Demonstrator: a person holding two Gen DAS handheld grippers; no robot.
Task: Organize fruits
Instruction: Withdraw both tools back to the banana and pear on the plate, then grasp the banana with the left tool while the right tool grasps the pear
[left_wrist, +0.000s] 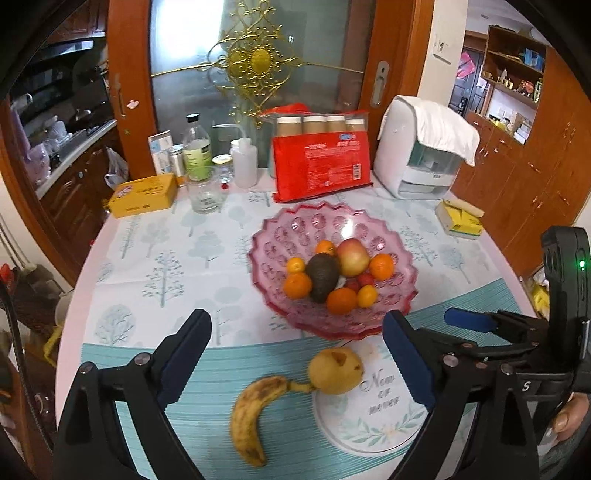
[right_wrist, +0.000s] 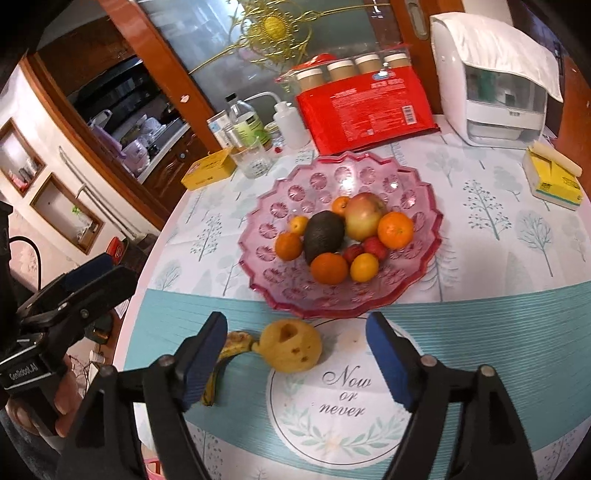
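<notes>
My left gripper hangs released over the near table edge, its jaws wide above a spotted banana lying on the teal cloth. Touching the banana's stem at right sits a yellow pear, framed by my right gripper, also spread and empty. Beyond, a pink bowl holds oranges, an avocado and an apple.

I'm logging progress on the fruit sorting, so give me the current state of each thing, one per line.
Left gripper: open, empty.
Right gripper: open, empty.
Banana: on the tablecloth, outside the bowl.
Pear: on the tablecloth, touching the banana's stem.
Pink bowl: upright, holding fruit.
Avocado: in the bowl.
</notes>
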